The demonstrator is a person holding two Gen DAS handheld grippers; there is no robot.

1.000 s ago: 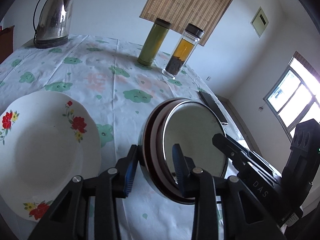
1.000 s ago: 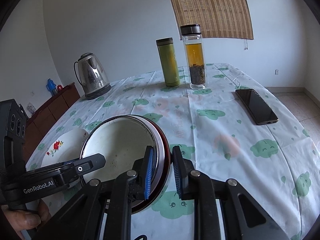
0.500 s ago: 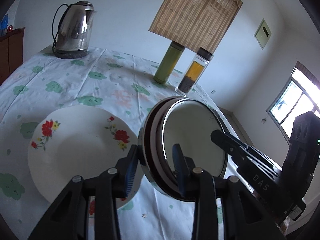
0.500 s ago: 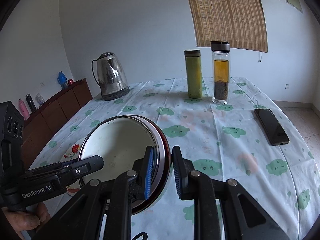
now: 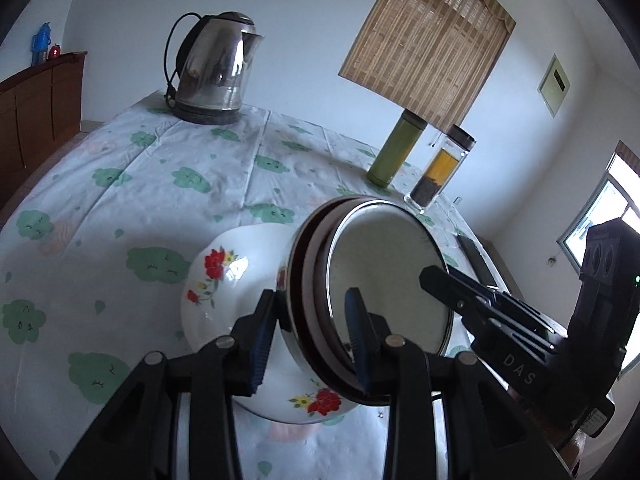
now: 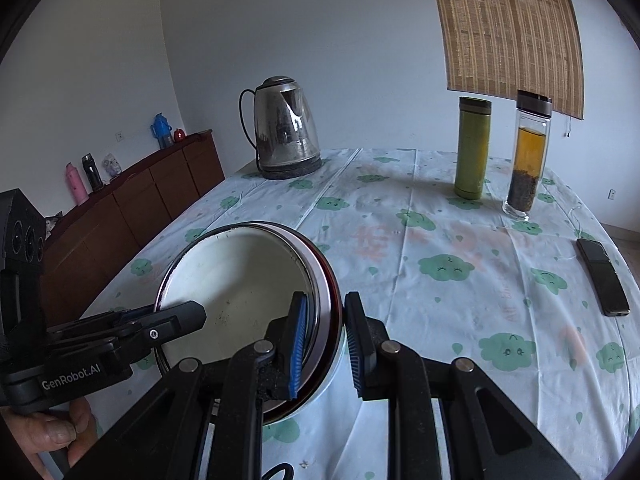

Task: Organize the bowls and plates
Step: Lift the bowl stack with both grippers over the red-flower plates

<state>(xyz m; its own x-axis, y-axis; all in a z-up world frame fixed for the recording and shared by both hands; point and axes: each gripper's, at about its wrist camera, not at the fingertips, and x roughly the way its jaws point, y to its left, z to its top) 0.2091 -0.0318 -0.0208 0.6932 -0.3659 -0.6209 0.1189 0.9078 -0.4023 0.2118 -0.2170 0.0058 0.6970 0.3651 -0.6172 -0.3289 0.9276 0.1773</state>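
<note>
We've got both grippers clamped on the same bowl (image 5: 384, 280) right now. The left gripper (image 5: 310, 336) has its blue pads nearly closed over the rim at the bowl's 7 o'clock, one pad inside and one outside. The right gripper (image 6: 324, 340) does the same on the opposite edge, jaws narrow and pinching the rim at about 4 o'clock in its own view. Looks like a two-handed carry because the bowl is wide and metal-rimmed, with a dark red outer band, so one pinch alone would probably let it swing.

The bowl hangs tilted in the air, its white inside facing us, right over the plate (image 5: 224, 280) with the red flowers, which sits flat on the tablecloth (image 5: 160, 184). Our guess is we're about to nest the bowl on that plate, which would explain lining it up there.

Further out: kettle (image 6: 286, 132) at 12 o'clock in the right view, green flask (image 6: 474, 148) and tea bottle (image 6: 528, 156) towards 2, phone (image 6: 602, 276) at 3.

Readable text: "GenRobot.AI" on the left gripper's body in the right view, and "DAS" on the right one in the left view. Other labels are too small to read.
</note>
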